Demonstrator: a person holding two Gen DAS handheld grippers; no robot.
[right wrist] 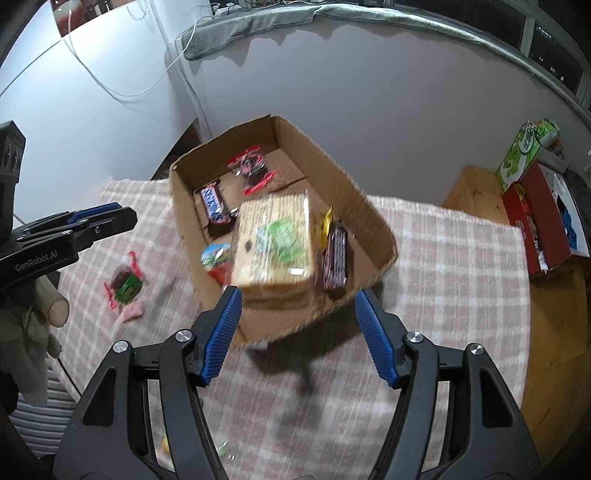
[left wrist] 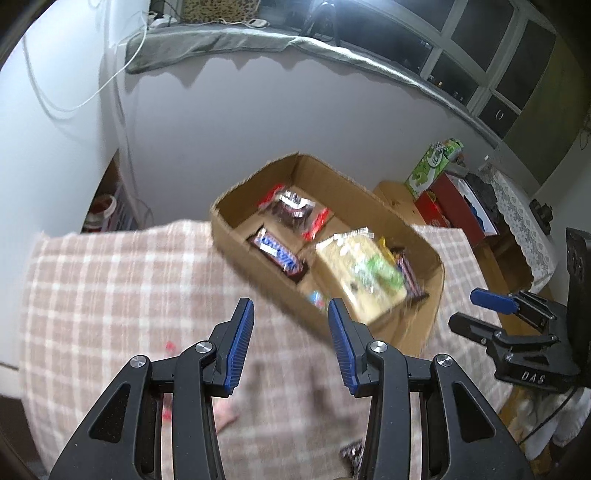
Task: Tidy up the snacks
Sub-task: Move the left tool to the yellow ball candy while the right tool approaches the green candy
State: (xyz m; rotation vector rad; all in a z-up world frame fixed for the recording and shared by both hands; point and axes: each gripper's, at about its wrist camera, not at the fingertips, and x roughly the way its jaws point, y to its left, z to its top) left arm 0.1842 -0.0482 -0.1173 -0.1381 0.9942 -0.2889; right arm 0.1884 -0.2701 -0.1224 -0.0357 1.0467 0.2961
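An open cardboard box point(right wrist: 332, 173) point(left wrist: 373, 206) stands on a pink checked cloth point(right wrist: 443, 266) point(left wrist: 110, 280). Inside lie a big cracker pack point(right wrist: 275, 243) point(left wrist: 362, 273), a Snickers bar point(right wrist: 214, 203) point(left wrist: 277, 253), a red-edged wrapper point(right wrist: 251, 166) point(left wrist: 295, 210), a dark bar point(right wrist: 336, 258), a yellow wrapper point(right wrist: 327, 225) and a round snack point(right wrist: 214, 258). My right gripper point(right wrist: 298, 299) point(left wrist: 467, 308) hovers open over the box's near edge, nothing between its pads. My left gripper point(left wrist: 290, 306) point(right wrist: 123, 213) is open and empty above the cloth, left of the box. A loose red-and-green snack point(right wrist: 125, 286) lies on the cloth.
A red box point(right wrist: 535, 229) and a green carton point(right wrist: 524, 151) sit on wooden furniture point(right wrist: 469, 192) to the right. The white wall point(right wrist: 388, 92) rises just behind the box, with a grey towel point(right wrist: 240, 26) on its ledge. More wrappers point(left wrist: 352, 452) lie near the cloth's front.
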